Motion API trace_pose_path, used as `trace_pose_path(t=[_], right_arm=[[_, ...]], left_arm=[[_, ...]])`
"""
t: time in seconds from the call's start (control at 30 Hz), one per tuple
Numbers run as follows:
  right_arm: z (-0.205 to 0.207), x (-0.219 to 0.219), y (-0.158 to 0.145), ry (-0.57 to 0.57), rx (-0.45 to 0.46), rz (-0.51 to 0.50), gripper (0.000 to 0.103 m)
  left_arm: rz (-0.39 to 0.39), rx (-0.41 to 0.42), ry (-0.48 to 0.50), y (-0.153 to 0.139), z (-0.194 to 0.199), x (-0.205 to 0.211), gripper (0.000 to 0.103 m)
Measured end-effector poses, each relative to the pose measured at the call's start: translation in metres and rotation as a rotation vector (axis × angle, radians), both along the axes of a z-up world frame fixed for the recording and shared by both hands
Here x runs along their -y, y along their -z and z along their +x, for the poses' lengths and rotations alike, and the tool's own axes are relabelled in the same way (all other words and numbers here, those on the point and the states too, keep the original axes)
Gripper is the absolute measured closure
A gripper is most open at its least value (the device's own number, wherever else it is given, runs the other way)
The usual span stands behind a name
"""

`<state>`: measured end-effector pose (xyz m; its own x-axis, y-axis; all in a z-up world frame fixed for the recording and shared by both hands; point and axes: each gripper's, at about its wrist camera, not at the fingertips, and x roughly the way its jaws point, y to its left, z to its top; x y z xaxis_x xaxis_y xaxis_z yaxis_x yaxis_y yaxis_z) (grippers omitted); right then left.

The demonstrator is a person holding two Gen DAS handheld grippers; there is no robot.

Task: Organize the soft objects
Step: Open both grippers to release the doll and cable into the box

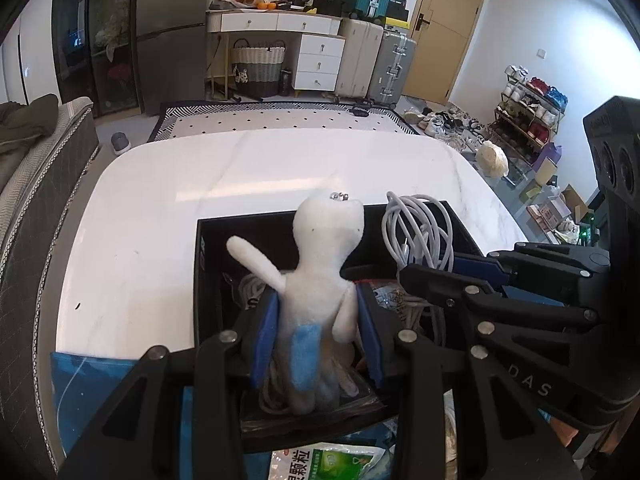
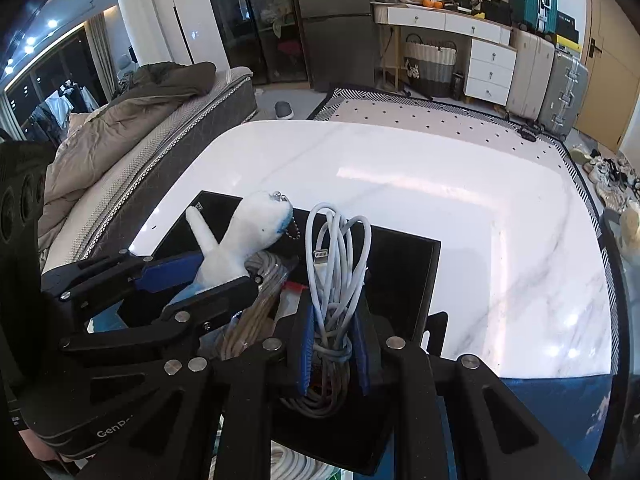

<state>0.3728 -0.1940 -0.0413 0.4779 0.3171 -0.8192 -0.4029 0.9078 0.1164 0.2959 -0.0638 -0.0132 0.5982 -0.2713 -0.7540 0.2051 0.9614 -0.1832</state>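
My left gripper (image 1: 316, 332) is shut on a white plush toy (image 1: 320, 268) with a blue patch and a keychain, held upright over a black box (image 1: 208, 248). The toy also shows in the right wrist view (image 2: 252, 228), with the left gripper (image 2: 224, 276) around it. My right gripper (image 2: 332, 340) is shut on a coiled white charging cable (image 2: 336, 264), held upright over the same black box (image 2: 408, 280). In the left wrist view the cable (image 1: 416, 232) and right gripper (image 1: 436, 268) are at the right.
The box holds more coiled cables (image 2: 256, 300) and packets. It stands on a white marble table (image 1: 240, 168) near its front edge. A green sachet (image 1: 332, 460) and blue sheet (image 1: 88, 384) lie in front. A bed (image 2: 120, 140) is left of the table.
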Motion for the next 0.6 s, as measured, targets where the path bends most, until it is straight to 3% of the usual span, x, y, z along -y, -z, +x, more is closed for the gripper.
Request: trace_pose_path(t=[0.27, 0.47, 0.6], right_arm=[[-0.004, 0.002, 0.000, 0.007, -0.003, -0.005, 0.085], [-0.012, 0.011, -0.011, 0.034, 0.017, 0.013, 0.074], [-0.030, 0.020, -0.023, 0.039, 0.045, 0.042, 0.060]], left_arm=[[0.014, -0.006, 0.003, 0.000, 0.003, -0.004, 0.063], [-0.003, 0.012, -0.015, -0.002, -0.001, -0.007, 0.051], [0.005, 0.034, -0.021, -0.014, -0.013, -0.010, 0.049]])
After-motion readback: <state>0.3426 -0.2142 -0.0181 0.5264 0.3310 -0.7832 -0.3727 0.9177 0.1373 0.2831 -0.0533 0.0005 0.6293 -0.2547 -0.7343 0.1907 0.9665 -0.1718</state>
